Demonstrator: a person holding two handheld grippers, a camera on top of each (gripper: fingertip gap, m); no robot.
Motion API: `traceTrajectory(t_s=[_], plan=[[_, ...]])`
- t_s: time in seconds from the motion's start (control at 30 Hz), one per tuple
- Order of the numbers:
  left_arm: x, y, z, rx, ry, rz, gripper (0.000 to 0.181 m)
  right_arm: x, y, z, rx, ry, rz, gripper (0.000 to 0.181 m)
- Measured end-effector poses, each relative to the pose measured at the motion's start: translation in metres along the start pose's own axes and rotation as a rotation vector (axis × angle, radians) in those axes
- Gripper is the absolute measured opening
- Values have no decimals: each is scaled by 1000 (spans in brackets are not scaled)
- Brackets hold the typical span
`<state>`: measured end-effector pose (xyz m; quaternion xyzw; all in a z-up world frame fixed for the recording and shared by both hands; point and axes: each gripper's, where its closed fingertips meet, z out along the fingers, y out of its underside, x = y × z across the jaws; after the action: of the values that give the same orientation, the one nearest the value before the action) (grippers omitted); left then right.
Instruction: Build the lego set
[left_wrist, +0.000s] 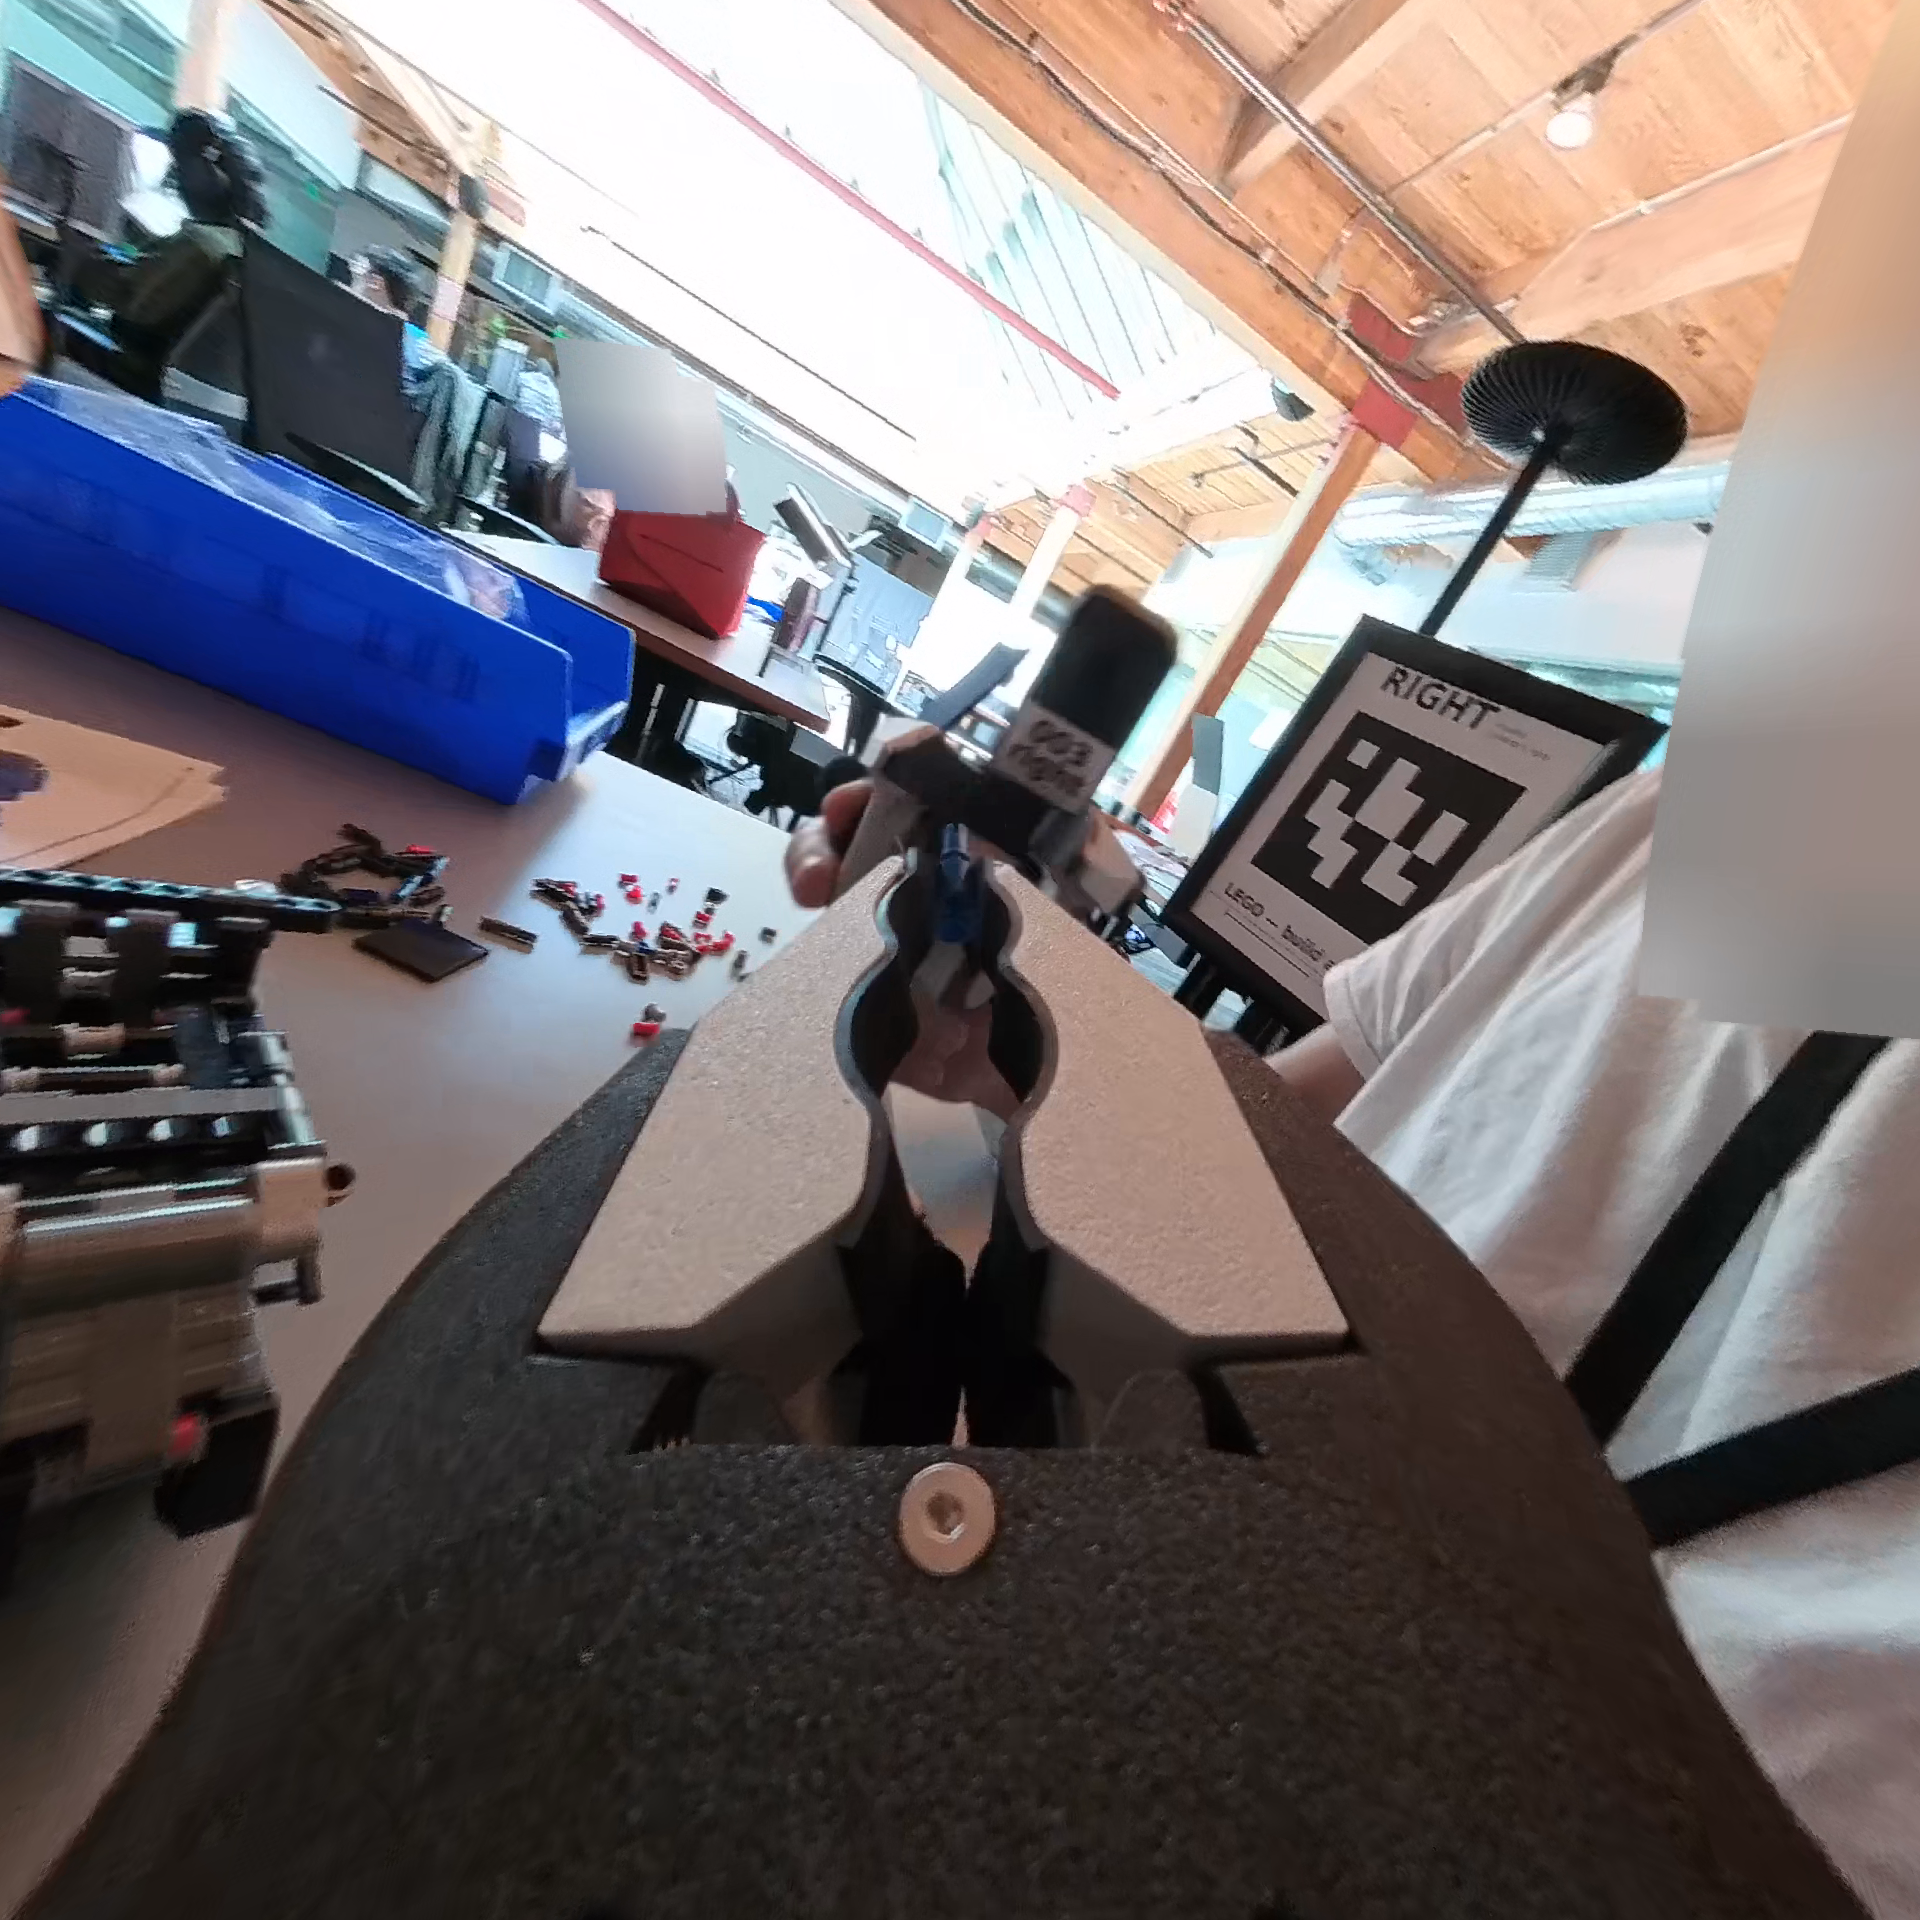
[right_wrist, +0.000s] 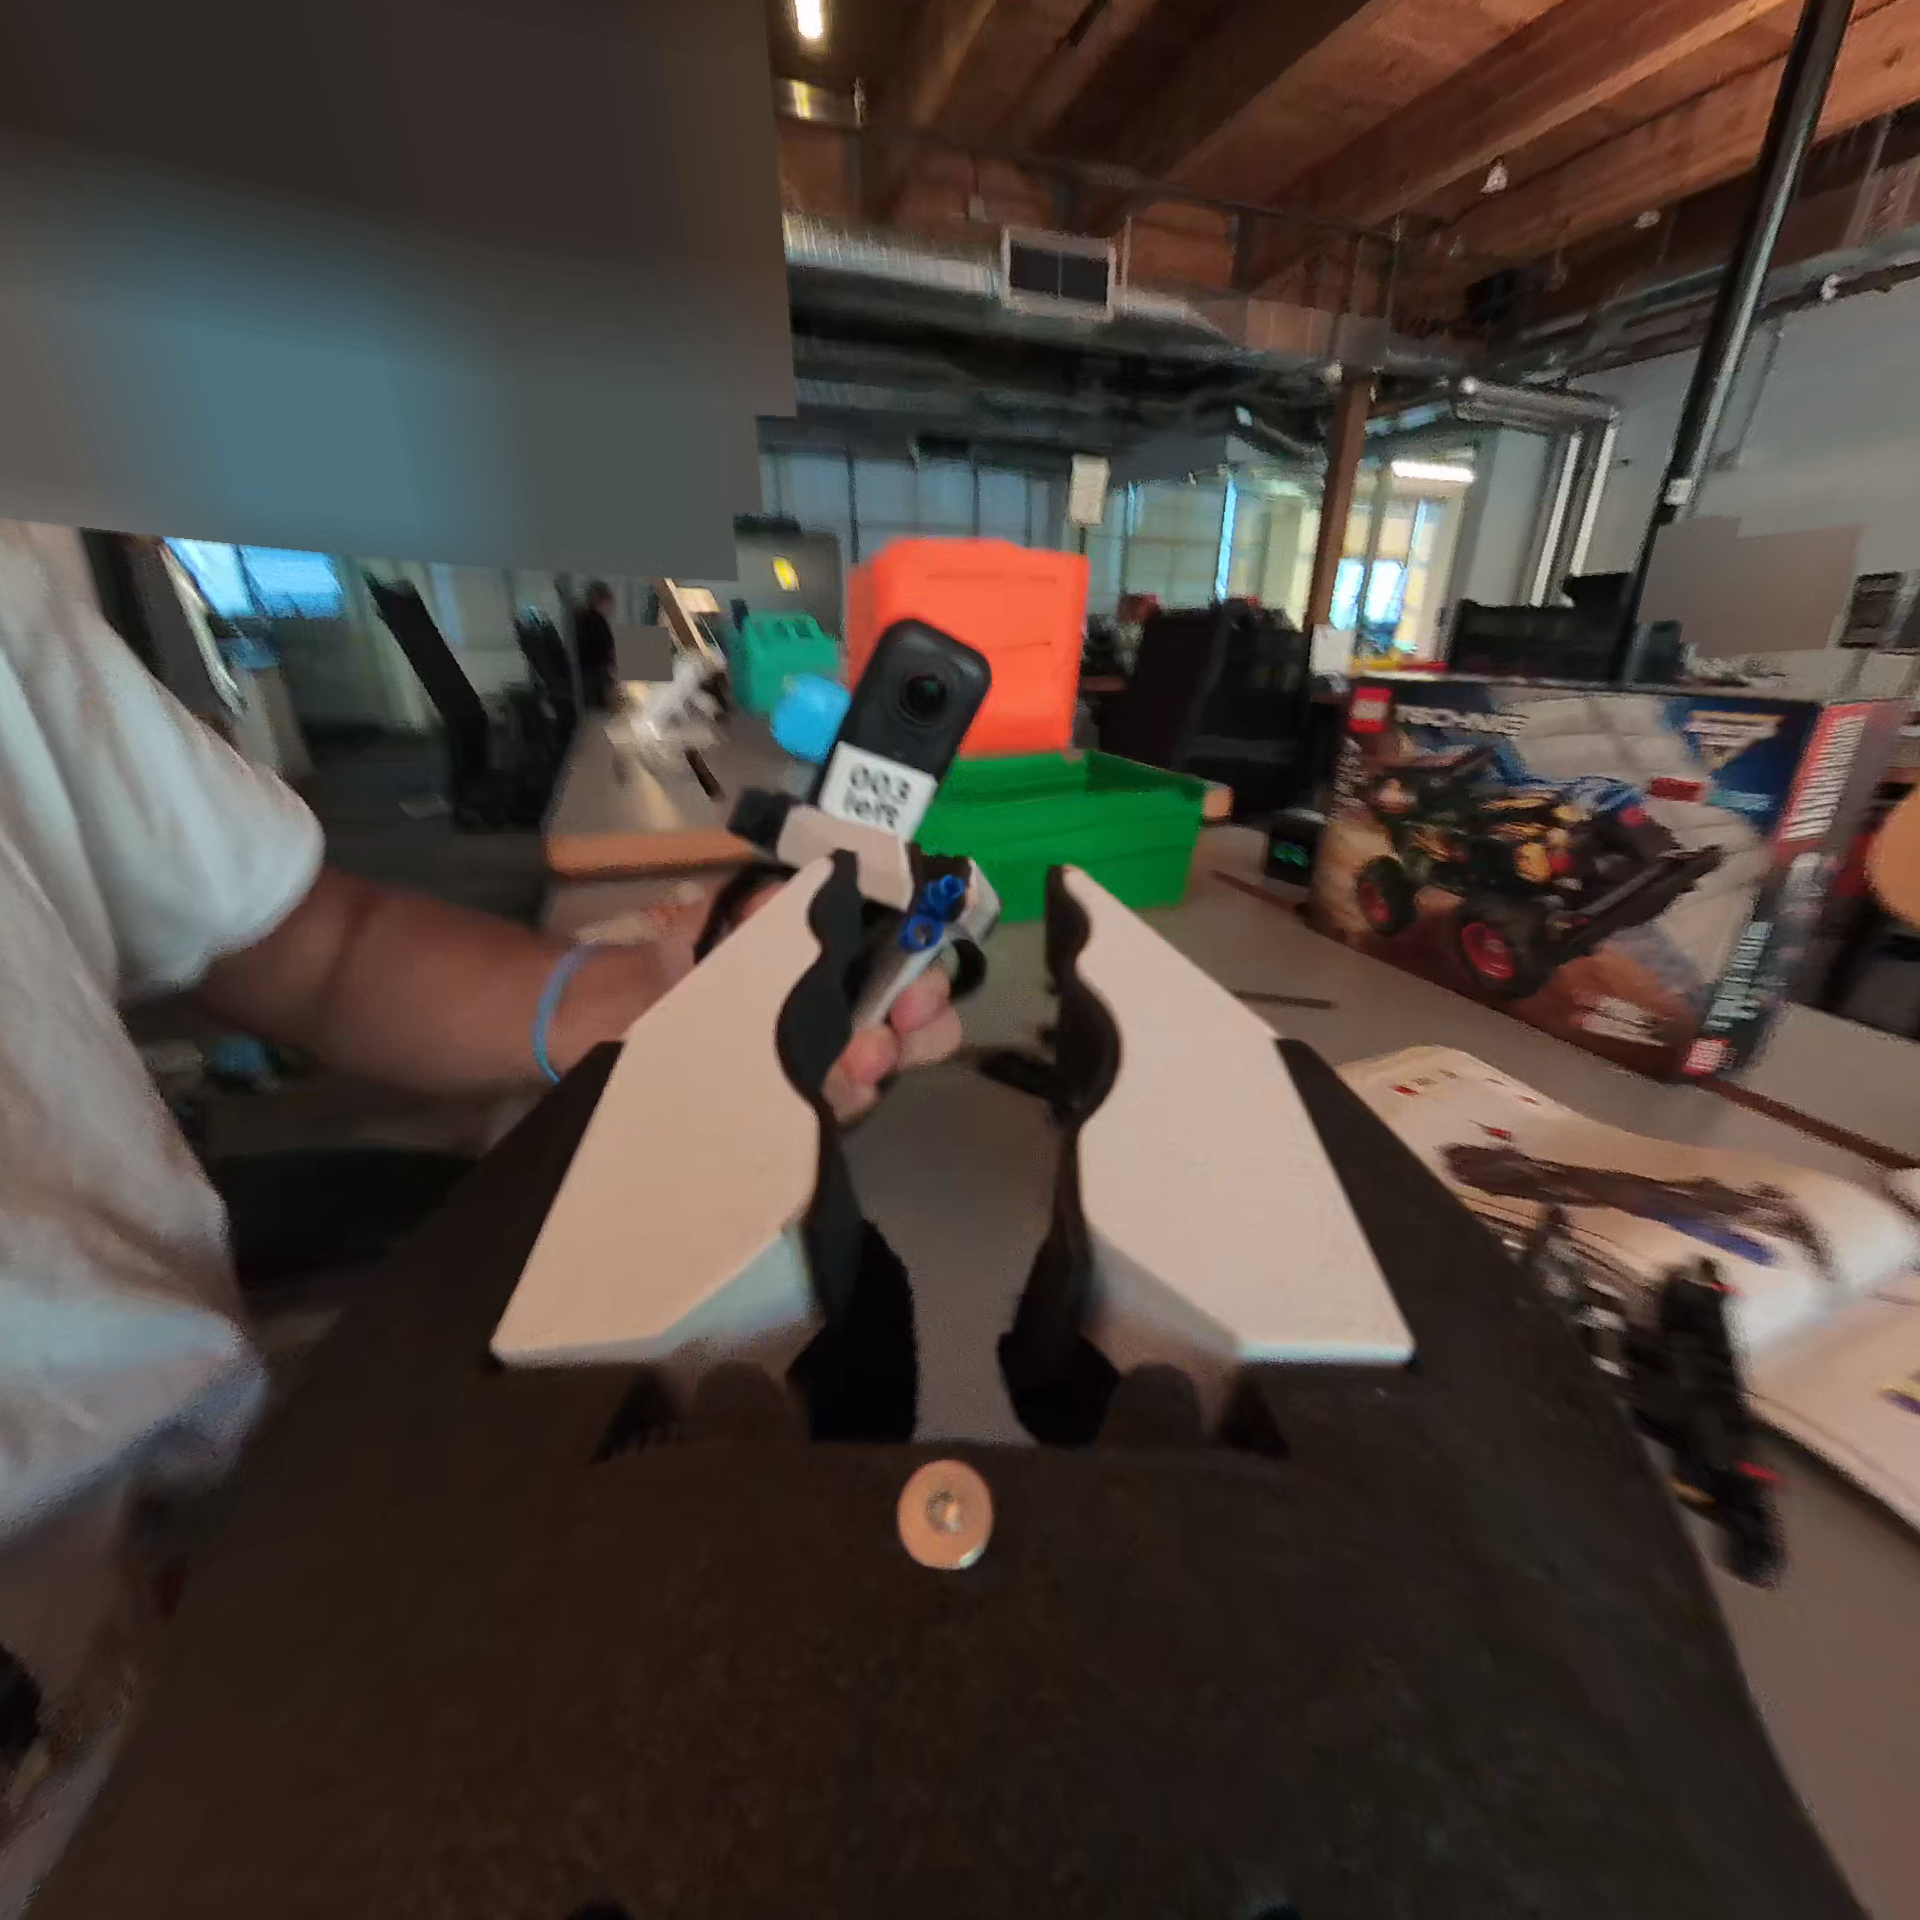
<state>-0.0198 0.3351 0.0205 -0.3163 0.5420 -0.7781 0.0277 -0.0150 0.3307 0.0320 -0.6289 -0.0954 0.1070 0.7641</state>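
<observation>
My left gripper (left_wrist: 951, 883) is held up off the table and shut on a small blue lego pin piece (left_wrist: 951, 899). In the right wrist view the same blue piece (right_wrist: 928, 914) shows at the tip of the left gripper, below its black camera (right_wrist: 914, 707). My right gripper (right_wrist: 951, 894) is open and empty, its fingers on either side of the blue piece and just short of it. The part-built grey and black lego model (left_wrist: 135, 1122) stands on the table at the left; it also shows blurred in the right wrist view (right_wrist: 1704, 1392).
Loose red and black lego pieces (left_wrist: 644, 930) lie on the grey table (left_wrist: 499, 1039). A blue bin (left_wrist: 260, 582) stands behind them. The lego box (right_wrist: 1558, 862), the open instruction booklet (right_wrist: 1558, 1174) and a green bin (right_wrist: 1060, 831) are on the right. A framed marker sign (left_wrist: 1392, 800) stands near the person's white shirt (left_wrist: 1558, 1143). Less than 4 cm separates the two grippers' tips.
</observation>
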Motion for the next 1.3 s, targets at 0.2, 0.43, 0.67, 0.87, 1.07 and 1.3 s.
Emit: traceTrajectory(t_s=[0.2, 0.43, 0.67, 0.87, 1.07, 1.3], plan=[[-19, -4, -1, 61, -86, -83, 5, 13, 28, 11, -368, 337, -492, 50], [-12, 0, 5, 83, -52, -133, 5, 12, 19, 14, -309, 483, -673, 25], [-12, 2, 6, 85, -47, -157, 5, 13, 21, 13, -324, 496, -728, 18], [-14, 3, 7, 87, -57, -150, 5, 14, 24, 13, -281, 485, -652, 16], [-18, 3, 5, 53, -103, -93, 5, 18, 25, 14, -274, 507, -682, 19], [-39, 3, -19, -106, -446, 299, 6, 15, 45, 4, -385, 405, -423, 28]])
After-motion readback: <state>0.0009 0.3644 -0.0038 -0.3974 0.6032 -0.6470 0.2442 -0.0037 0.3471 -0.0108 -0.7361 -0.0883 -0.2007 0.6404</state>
